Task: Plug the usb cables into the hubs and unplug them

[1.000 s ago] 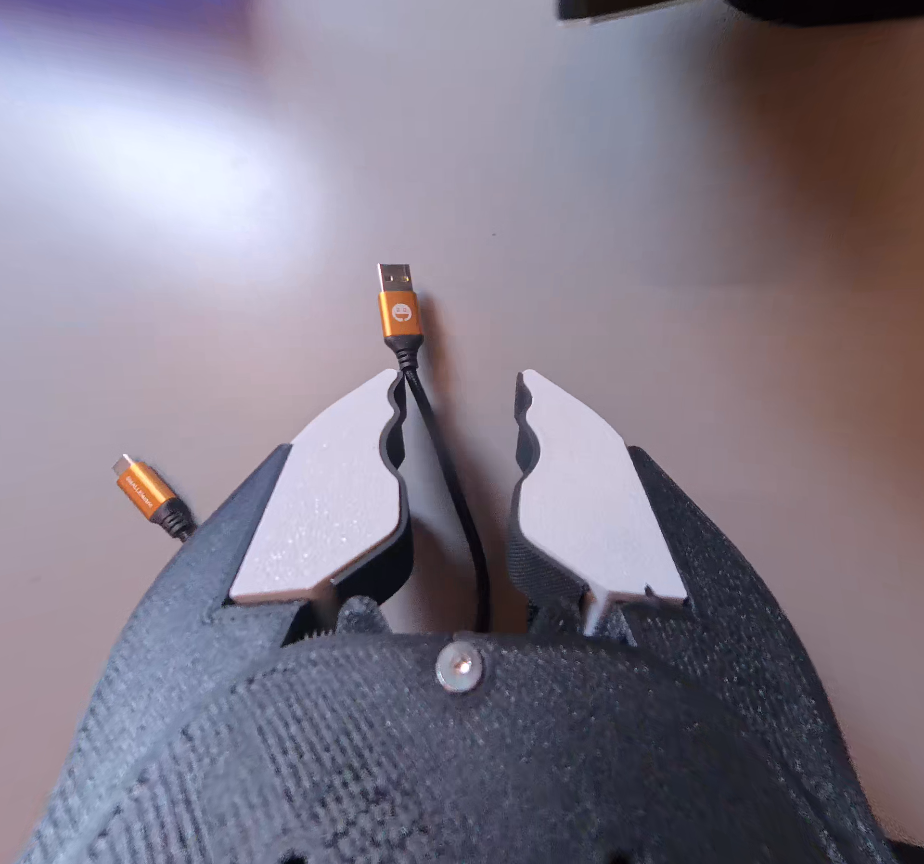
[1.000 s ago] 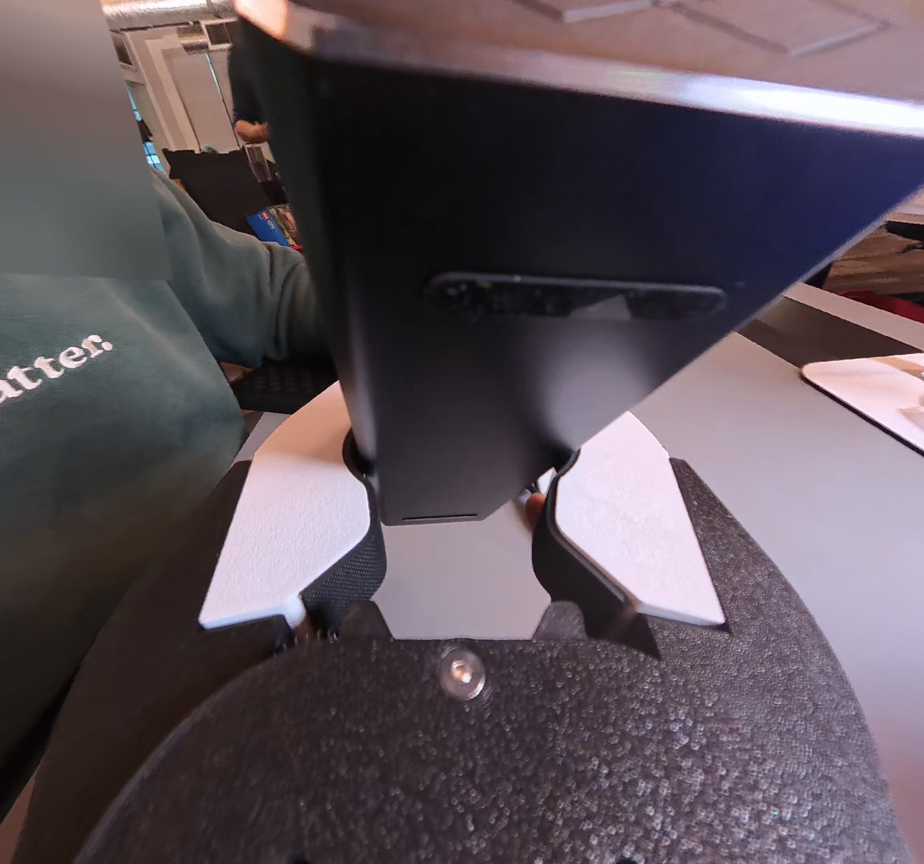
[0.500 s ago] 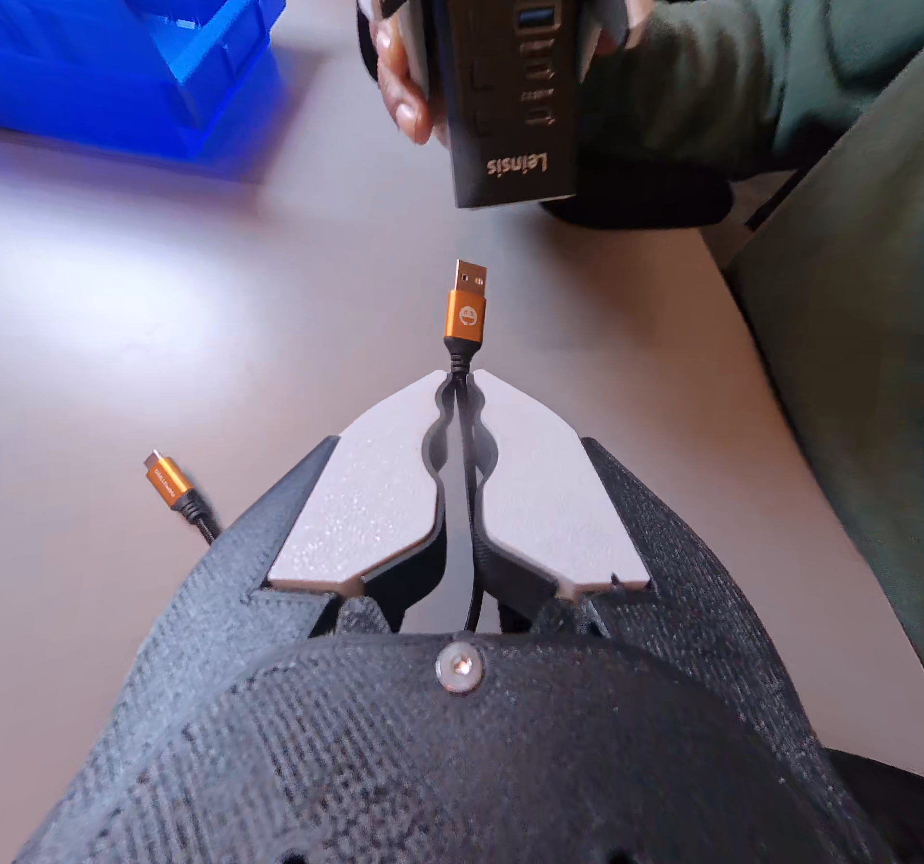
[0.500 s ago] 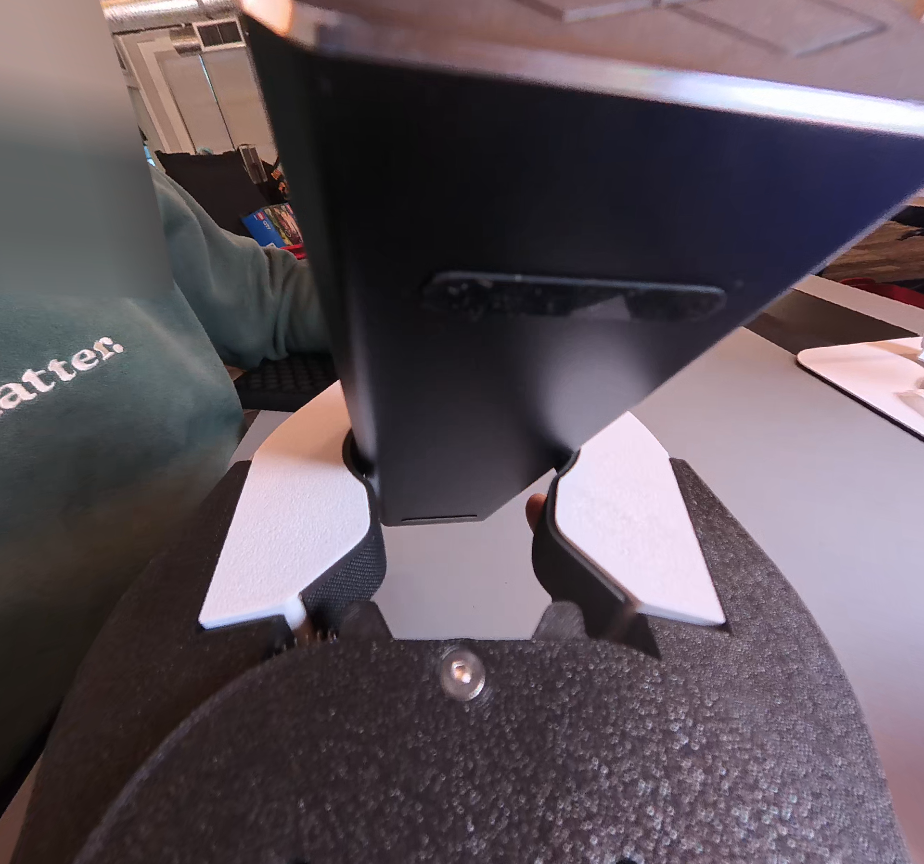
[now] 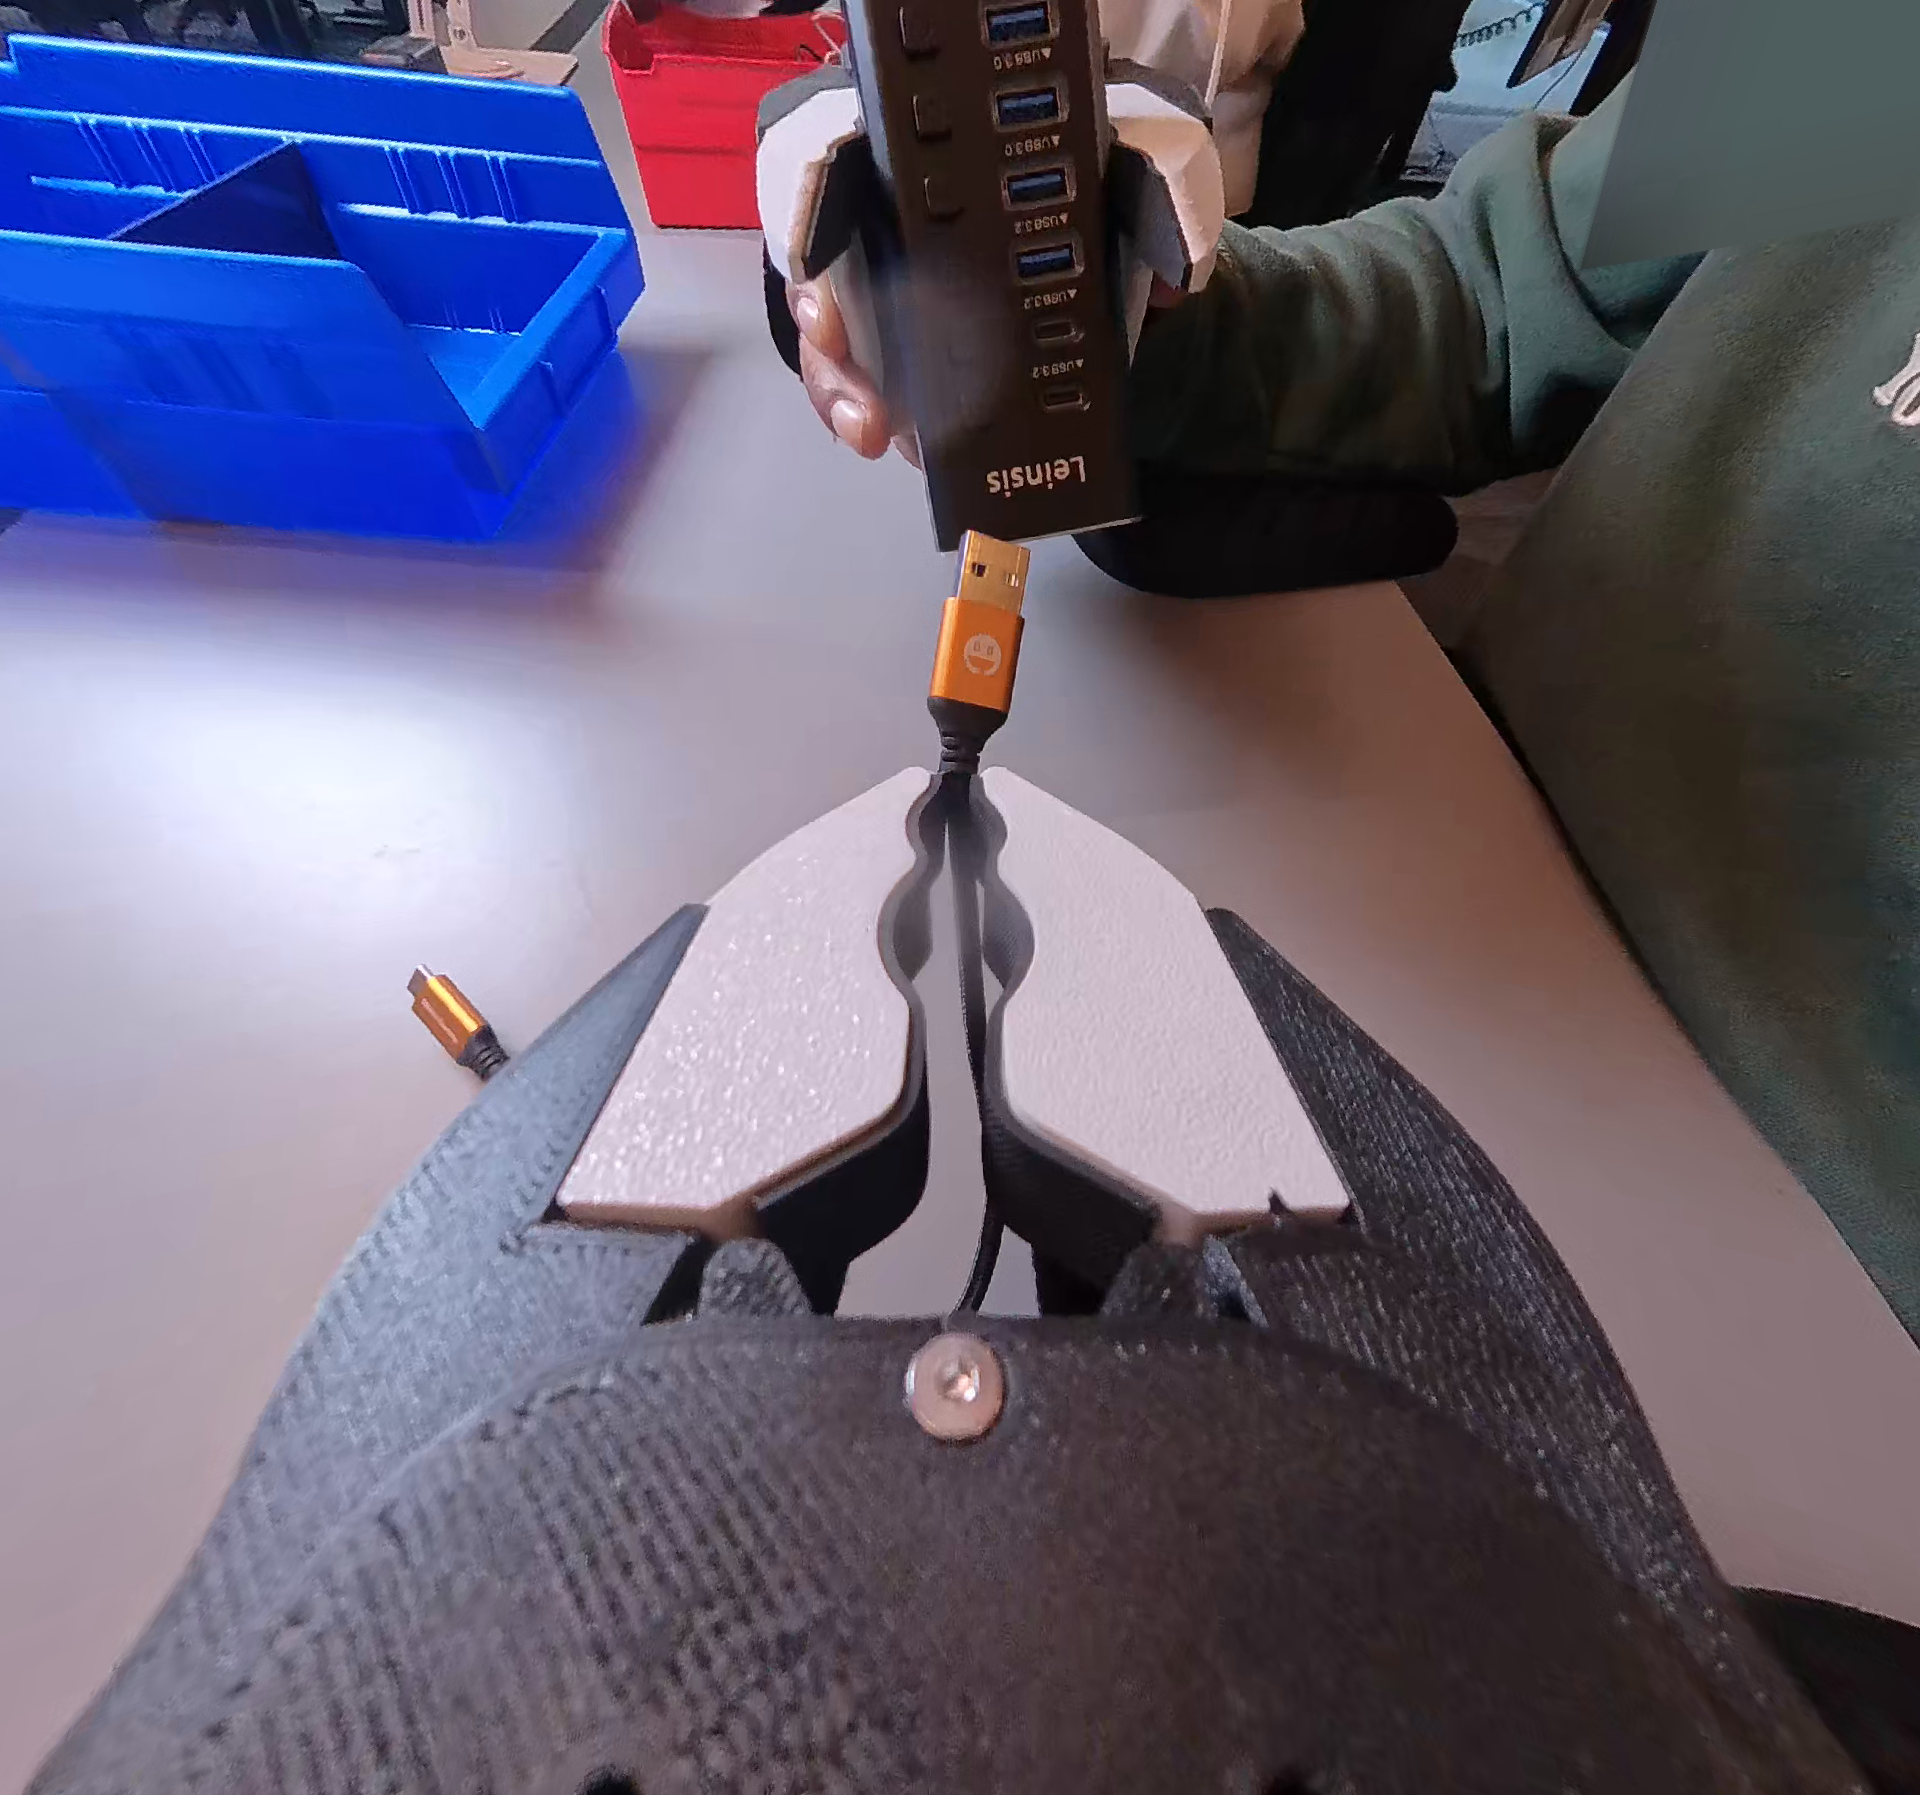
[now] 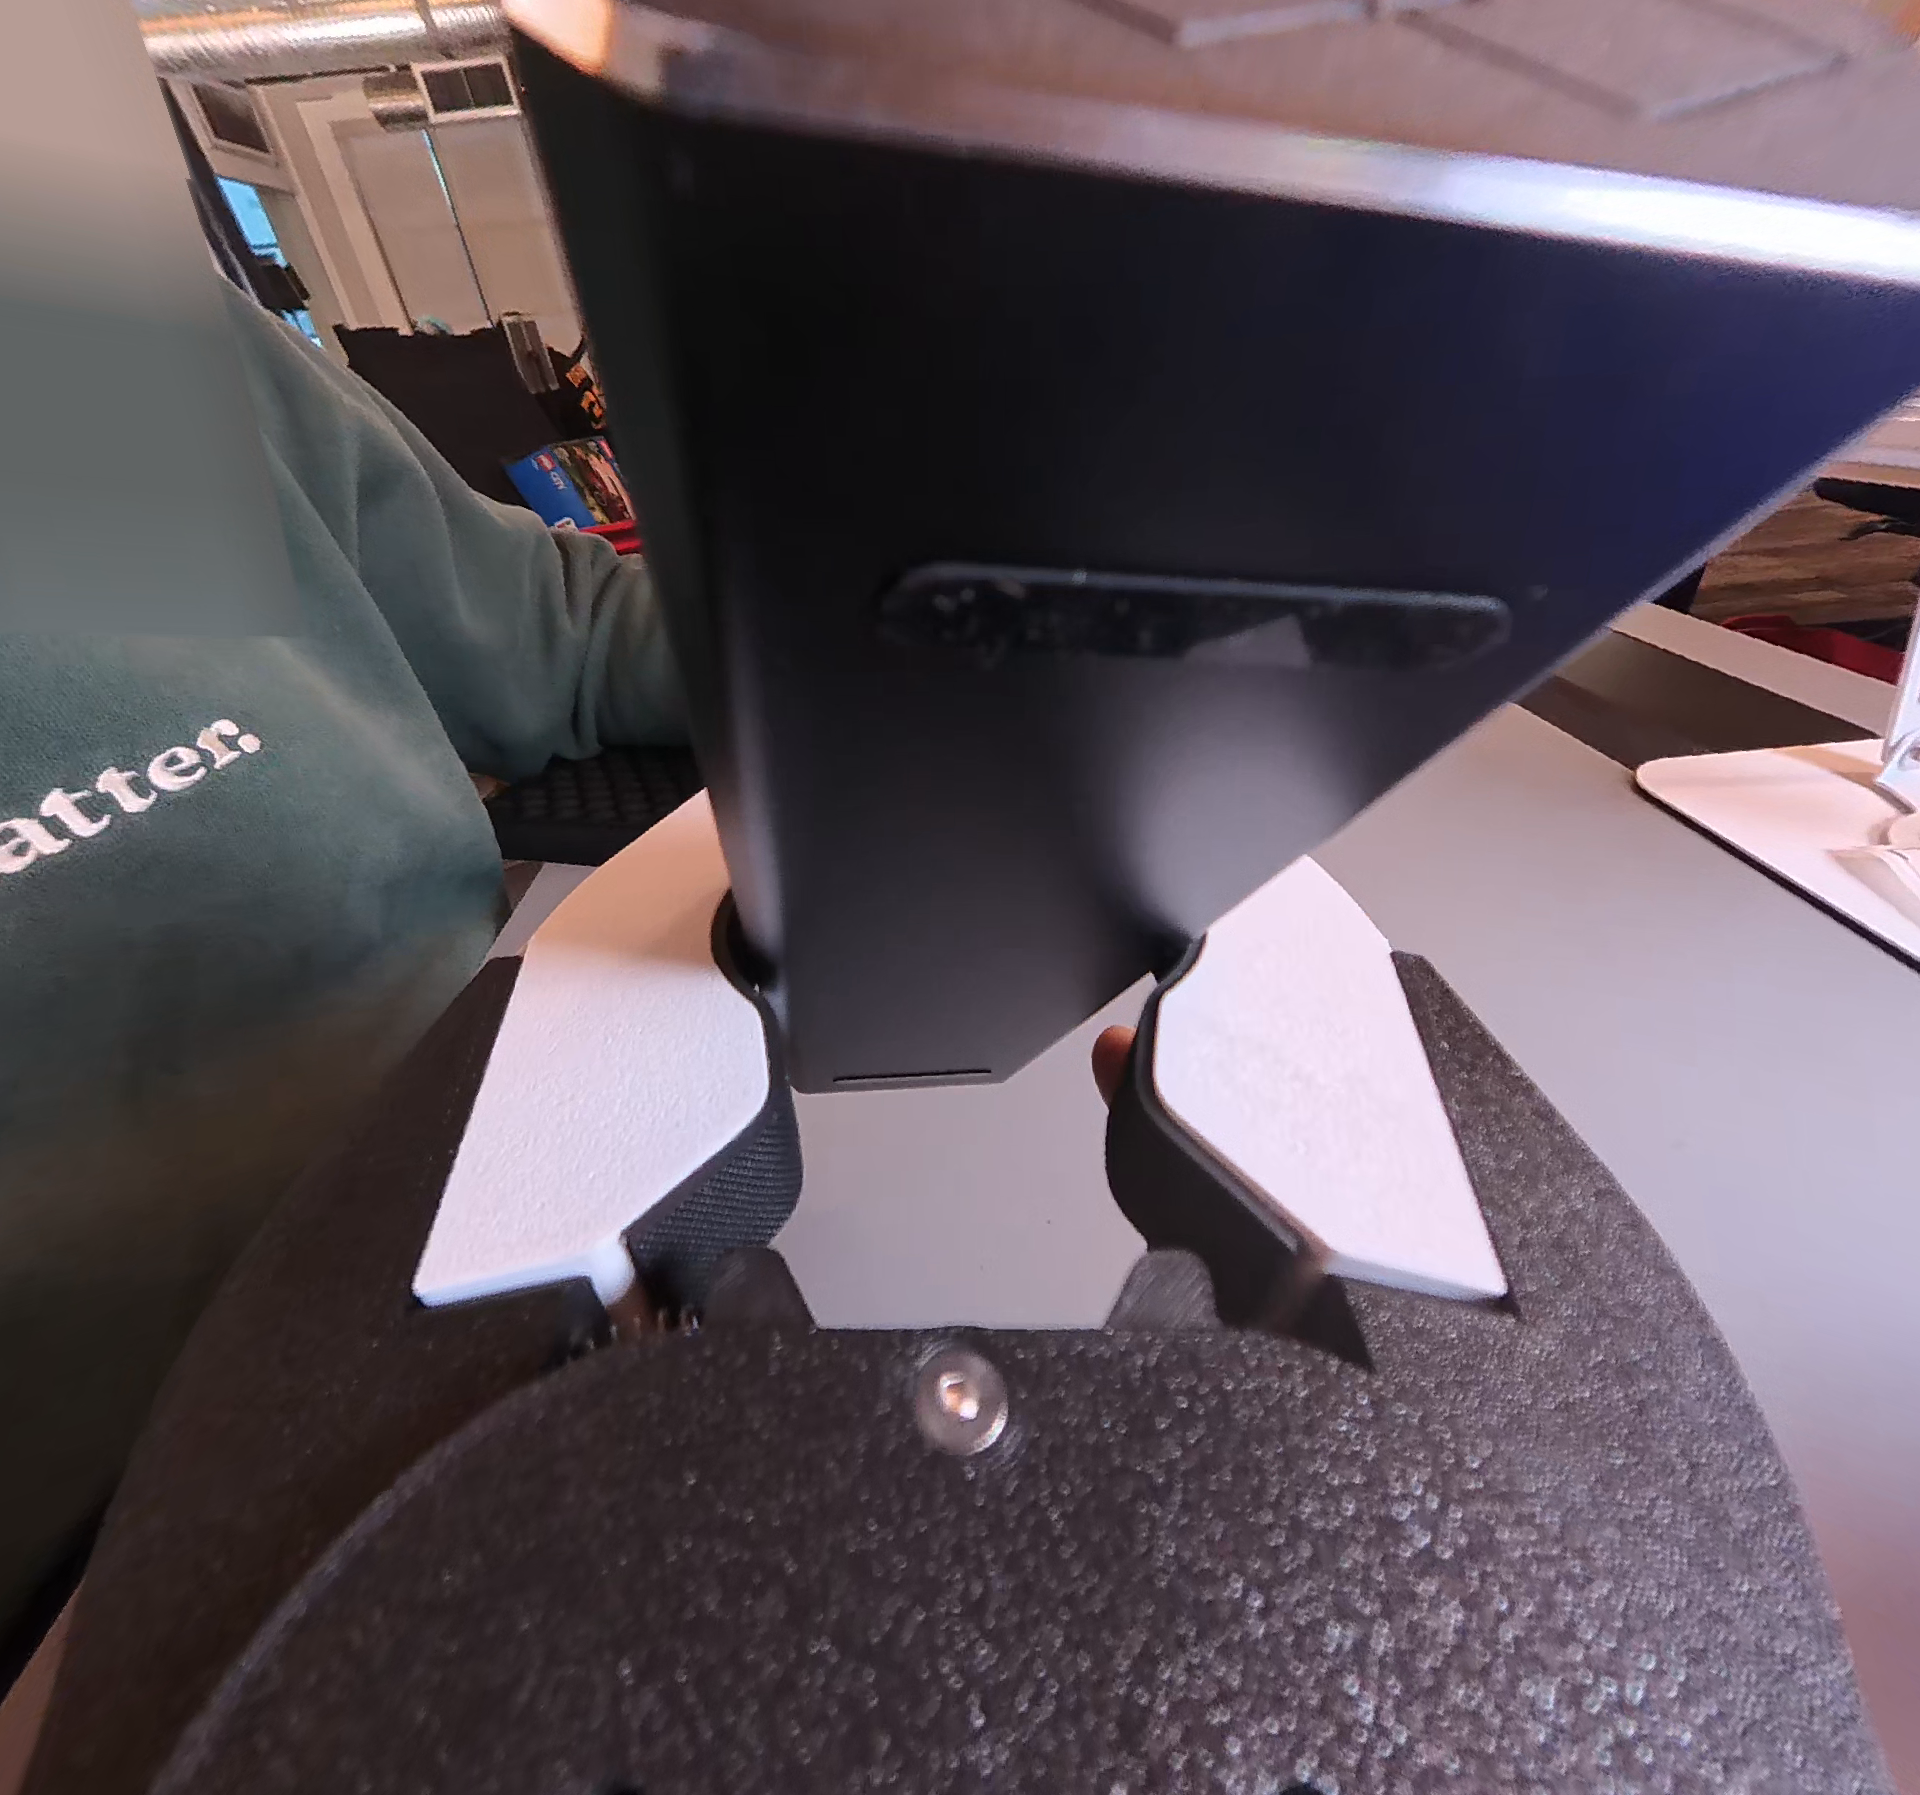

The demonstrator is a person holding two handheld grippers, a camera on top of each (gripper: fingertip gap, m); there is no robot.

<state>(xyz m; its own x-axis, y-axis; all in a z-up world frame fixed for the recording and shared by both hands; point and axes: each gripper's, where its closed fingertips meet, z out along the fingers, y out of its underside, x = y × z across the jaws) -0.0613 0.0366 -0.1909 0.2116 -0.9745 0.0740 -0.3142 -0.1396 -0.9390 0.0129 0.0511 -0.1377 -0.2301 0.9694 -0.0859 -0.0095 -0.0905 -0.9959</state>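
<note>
The hub's point(image 5: 997, 218) upper end seems cut off by the frame's top edge.

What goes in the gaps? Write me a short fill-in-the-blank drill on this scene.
1. The left gripper pinches the black cable just behind its ____ plug shell.
2. The right gripper has its jaws closed on the black ____.
3. The metal plug tip sits at the hub's ____ end, not in a port.
4. Left of the hub stands a ____ bin.

Missing words: orange; hub; bottom; blue
</note>
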